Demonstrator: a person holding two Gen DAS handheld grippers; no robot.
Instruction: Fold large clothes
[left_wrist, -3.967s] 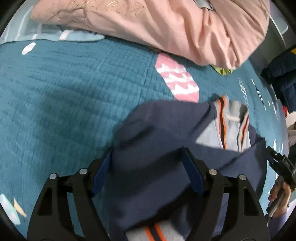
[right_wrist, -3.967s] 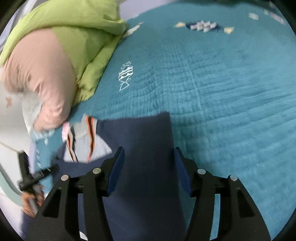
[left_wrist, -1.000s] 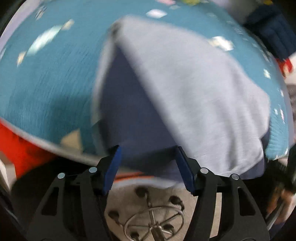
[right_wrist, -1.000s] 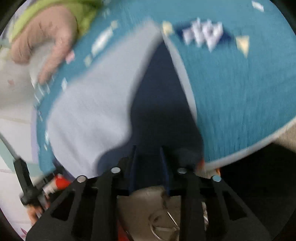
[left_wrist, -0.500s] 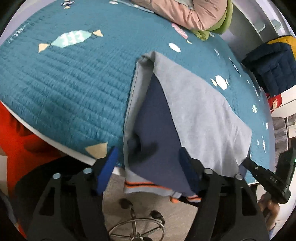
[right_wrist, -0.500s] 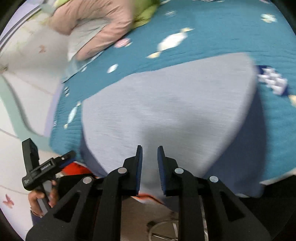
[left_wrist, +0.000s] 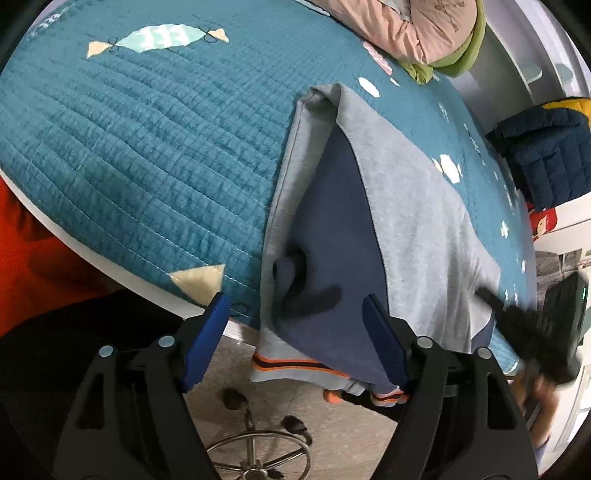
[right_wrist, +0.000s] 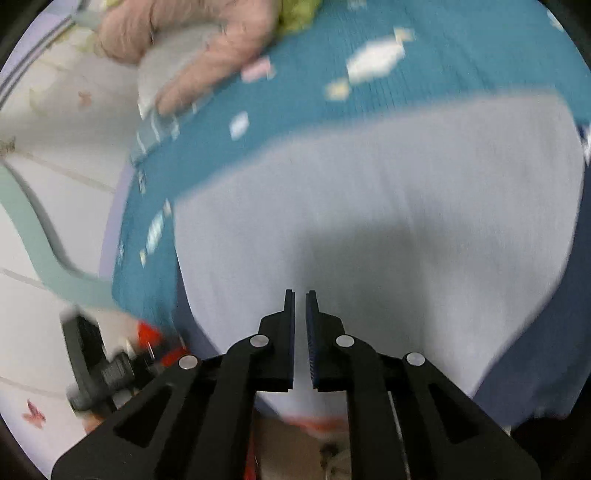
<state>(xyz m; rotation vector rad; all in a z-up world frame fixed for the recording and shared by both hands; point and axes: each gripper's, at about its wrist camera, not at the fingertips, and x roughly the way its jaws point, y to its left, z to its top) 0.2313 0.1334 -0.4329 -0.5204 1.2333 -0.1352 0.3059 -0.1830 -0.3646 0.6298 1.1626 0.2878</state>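
Hovering here with my left gripper (left_wrist: 295, 332) spread wide and empty above the near edge of the bed, and below it lies the sweatshirt (left_wrist: 417, 221), grey lining turned up, navy face showing in a wedge down its left side, striped orange hem (left_wrist: 295, 363) hanging off the edge of the teal quilt (left_wrist: 147, 147) toward the floor. My right gripper (right_wrist: 300, 332) has its fingers pinched almost together with only a sliver of gap and nothing between them that I can see; the view is blurred, so I'm calling it empty over the grey panel. The garment reaches from the near edge far up the quilt, well short of the pink bedding (left_wrist: 413, 26) heaped at the far end. To do the next fold cleanly, I reckon each gripper should take one hem corner, both layers pinched together, lift evenly and carry it far-ward so the dangling hem lands square on the grey. That bunched navy lump (left_wrist: 291, 273) near my left fingers wants smoothing first.
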